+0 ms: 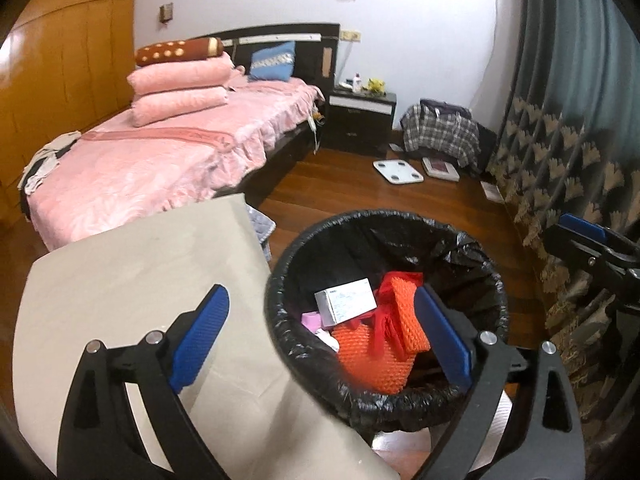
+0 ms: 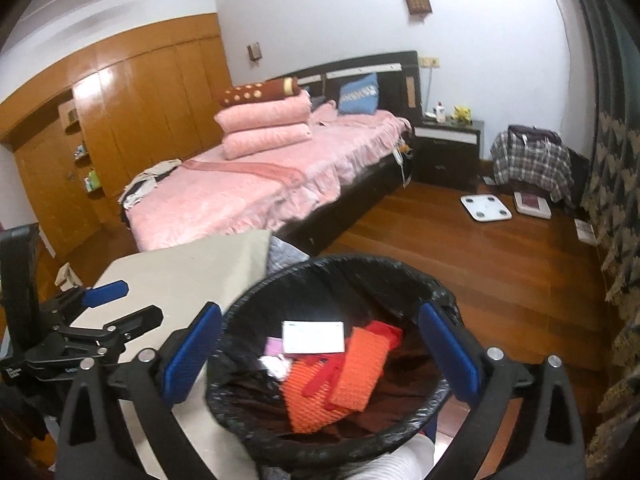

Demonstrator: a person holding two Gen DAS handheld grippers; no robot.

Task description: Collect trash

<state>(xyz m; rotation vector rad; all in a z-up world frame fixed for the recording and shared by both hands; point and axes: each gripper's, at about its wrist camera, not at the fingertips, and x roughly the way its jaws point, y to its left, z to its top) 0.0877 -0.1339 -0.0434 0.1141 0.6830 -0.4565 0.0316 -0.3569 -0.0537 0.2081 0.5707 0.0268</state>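
Observation:
A round bin lined with a black bag (image 1: pixel 486 280) stands on the wooden floor beside a beige tabletop (image 1: pixel 132 280). Inside lie orange mesh packaging (image 1: pixel 372 360), red mesh, a white carton (image 1: pixel 346 300) and a pink scrap. My left gripper (image 1: pixel 320 332) is open and empty, its jaws standing wide apart, one over the tabletop and one over the bin. My right gripper (image 2: pixel 320 348) is open and empty above the same bin (image 2: pixel 400 276), with the carton (image 2: pixel 314 337) and orange mesh (image 2: pixel 320 396) below it. The left gripper also shows in the right wrist view (image 2: pixel 120 304).
A bed with pink bedding (image 1: pixel 160 160) stands behind the tabletop. A black nightstand (image 1: pixel 360 120), a white scale (image 1: pixel 398 171), a plaid-covered item (image 1: pixel 440 136) and patterned curtains (image 1: pixel 560 160) border the wooden floor (image 1: pixel 360 196). Wooden wardrobes (image 2: pixel 120 120) line the left wall.

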